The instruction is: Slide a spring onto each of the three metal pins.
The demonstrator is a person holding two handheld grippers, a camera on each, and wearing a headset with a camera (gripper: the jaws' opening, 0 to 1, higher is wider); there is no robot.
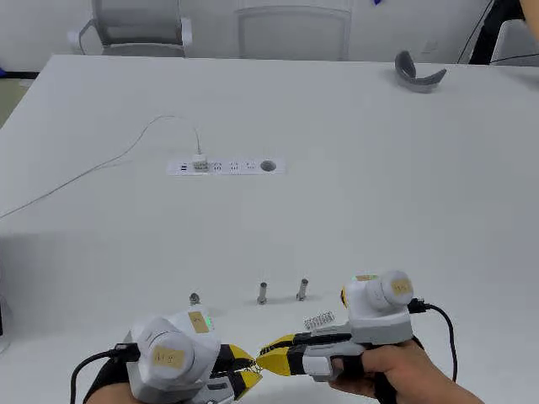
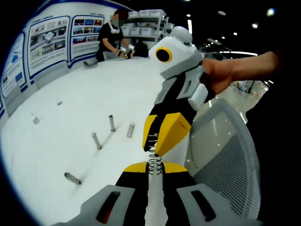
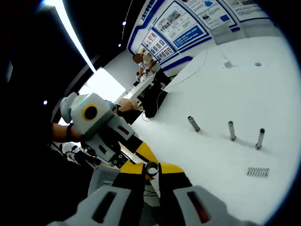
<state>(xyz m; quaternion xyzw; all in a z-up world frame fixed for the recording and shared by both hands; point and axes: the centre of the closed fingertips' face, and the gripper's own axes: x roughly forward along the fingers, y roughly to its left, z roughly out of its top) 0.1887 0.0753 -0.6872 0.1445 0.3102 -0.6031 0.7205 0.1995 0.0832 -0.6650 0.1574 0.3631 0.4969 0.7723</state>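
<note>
I'm working over a broad white table (image 1: pixel 379 194). It carries a white power strip (image 1: pixel 226 167), whose cable (image 1: pixel 93 172) trails off to the left, and a grey curved piece (image 1: pixel 418 74) near the far edge. Two grey chairs (image 1: pixel 139 25) stand behind that edge. The left gripper view also takes in a wall of blue-framed posters (image 2: pixel 47 37) and a person (image 2: pixel 110 40) at another bench.

At the near edge my left gripper (image 2: pixel 154 169) and right gripper (image 3: pixel 150 170) meet tip to tip. Each has its yellow jaws pinched almost together on one end of the same spring (image 2: pixel 153 160), a thin, pale wire coil spanning the short gap between them.

The three metal pins stand in a row just ahead. The middle pin (image 1: pixel 263 292) and right pin (image 1: pixel 302 289) are upright and smooth. The left pin (image 1: pixel 194 298) looks ribbed in the right gripper view, as though wrapped in a coil. A second spring (image 1: pixel 319 321) lies flat on the table, just on my side of the right pin.
</note>
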